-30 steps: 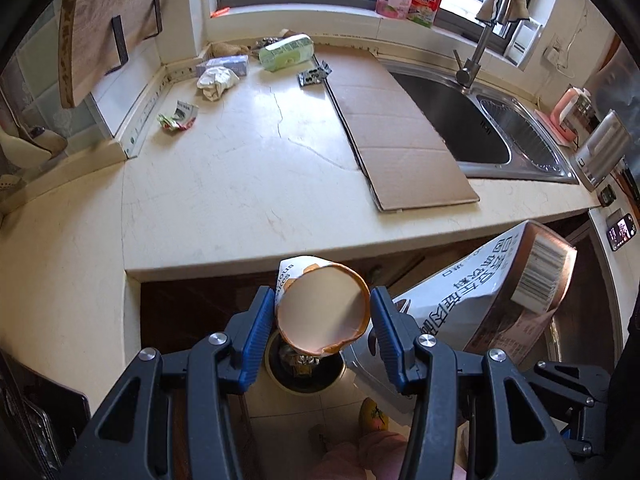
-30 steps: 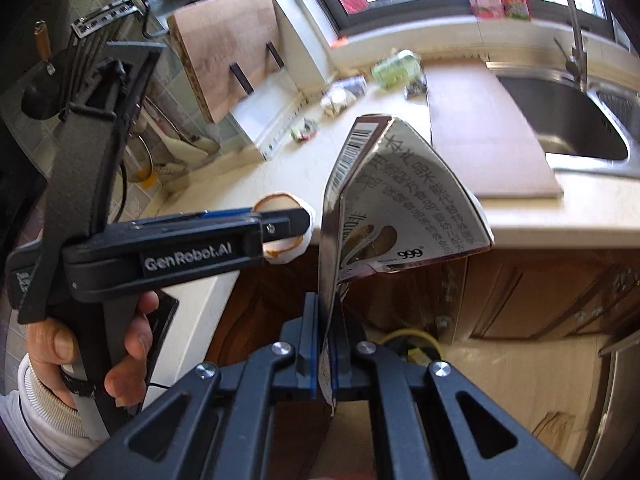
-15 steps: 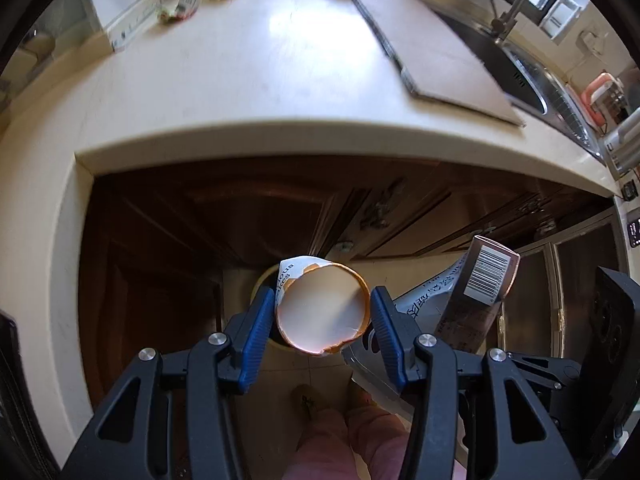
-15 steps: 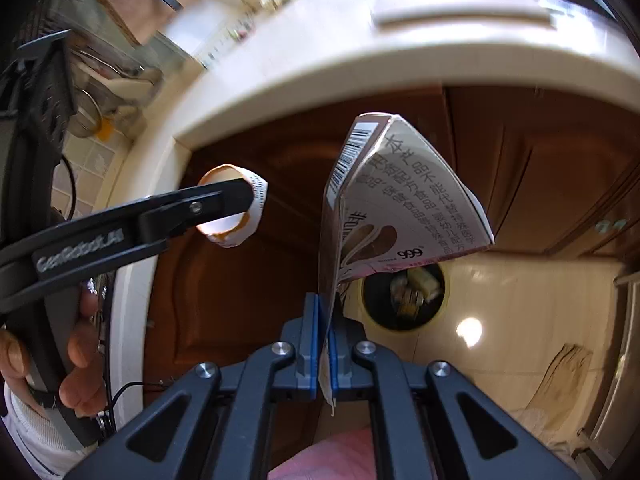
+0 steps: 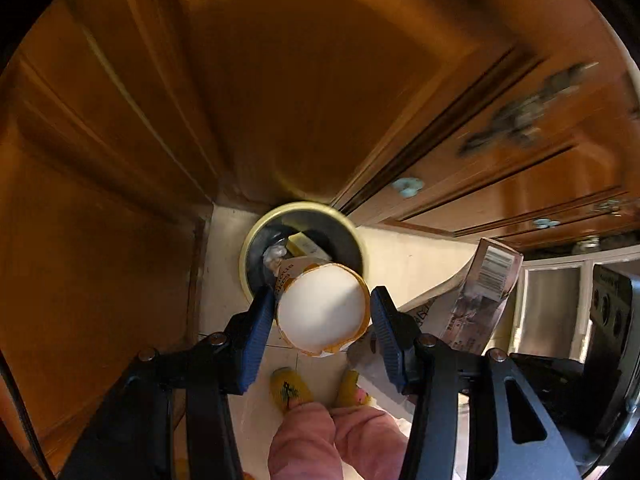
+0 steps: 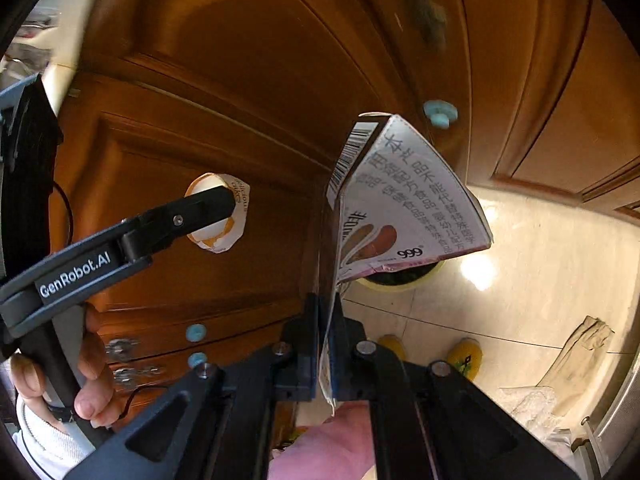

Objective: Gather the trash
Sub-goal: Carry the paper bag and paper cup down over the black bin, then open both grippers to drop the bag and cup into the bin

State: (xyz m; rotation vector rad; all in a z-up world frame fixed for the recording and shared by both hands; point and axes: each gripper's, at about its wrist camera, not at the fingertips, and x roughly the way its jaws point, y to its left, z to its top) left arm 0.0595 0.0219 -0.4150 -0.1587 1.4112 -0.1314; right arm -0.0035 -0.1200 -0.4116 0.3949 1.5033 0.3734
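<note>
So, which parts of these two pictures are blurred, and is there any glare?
Left wrist view: the cabinet doors and their handles smear with motion blur, while the paper cup stays sharp but washed out white. Right wrist view: the doors blur toward the top edge, the carton is crisp, and a bright glare spot sits on the floor tiles.

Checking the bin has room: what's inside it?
The bin already holds a yellowish packet and a crumpled foil scrap. The paper cup covers the near part, so how full it is cannot be seen.
</note>
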